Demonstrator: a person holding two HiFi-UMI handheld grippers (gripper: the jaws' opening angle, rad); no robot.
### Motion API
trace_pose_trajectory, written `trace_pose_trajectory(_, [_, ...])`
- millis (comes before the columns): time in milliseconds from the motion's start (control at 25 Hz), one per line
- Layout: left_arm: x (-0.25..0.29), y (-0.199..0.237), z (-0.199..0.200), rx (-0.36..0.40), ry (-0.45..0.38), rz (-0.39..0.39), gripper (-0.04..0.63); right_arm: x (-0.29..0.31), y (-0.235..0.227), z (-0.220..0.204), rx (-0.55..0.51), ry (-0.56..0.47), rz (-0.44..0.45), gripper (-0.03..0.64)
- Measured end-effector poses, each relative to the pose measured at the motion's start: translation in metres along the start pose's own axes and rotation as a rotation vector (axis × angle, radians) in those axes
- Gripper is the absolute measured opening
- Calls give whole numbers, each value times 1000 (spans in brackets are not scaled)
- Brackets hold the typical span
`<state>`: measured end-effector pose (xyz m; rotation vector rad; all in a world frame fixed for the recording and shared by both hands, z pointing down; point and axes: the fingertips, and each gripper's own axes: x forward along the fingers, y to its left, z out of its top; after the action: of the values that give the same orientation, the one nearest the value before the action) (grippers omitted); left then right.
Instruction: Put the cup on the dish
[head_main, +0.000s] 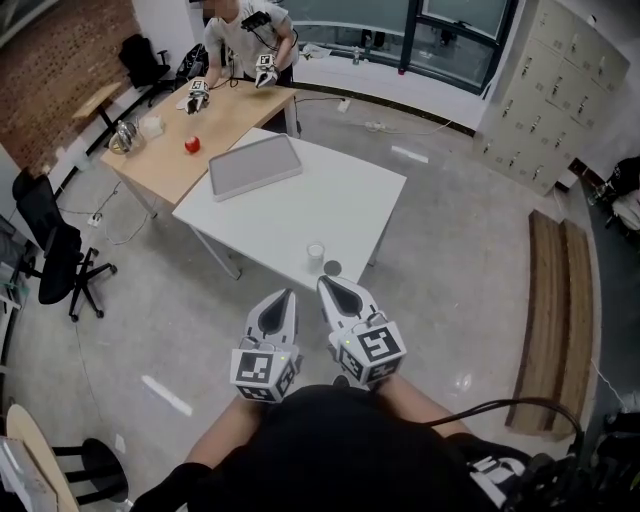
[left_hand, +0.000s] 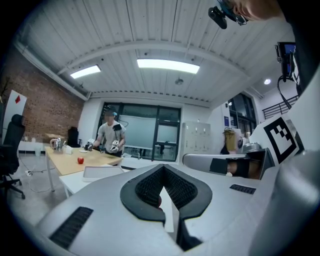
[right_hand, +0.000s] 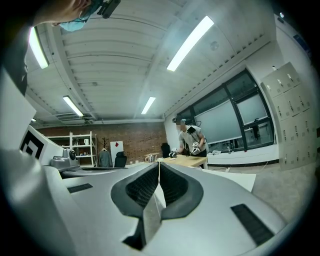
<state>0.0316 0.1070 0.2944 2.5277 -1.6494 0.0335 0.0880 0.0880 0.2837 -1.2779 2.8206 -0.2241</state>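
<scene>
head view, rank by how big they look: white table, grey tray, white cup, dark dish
1. white table
2. grey tray
3. white cup and dark dish: they look about alike, too close to rank

Long white ceiling strip lights (left_hand: 167, 65) light the room brightly and evenly; the shadow under the white square worktop (head_main: 340, 200) is faint. Both gripper views curve strongly into black vignetted corners, their foreground soft.
</scene>
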Motion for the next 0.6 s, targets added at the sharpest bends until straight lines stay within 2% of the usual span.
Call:
trace_pose_trajectory(320, [31,-9,7,12,-10,33,0,5,-28,8,-1,-11,39,14])
trace_pose_trajectory(600, [49,-23,-1,16,8,41,-1,3,-53,5,15,-2,47,14])
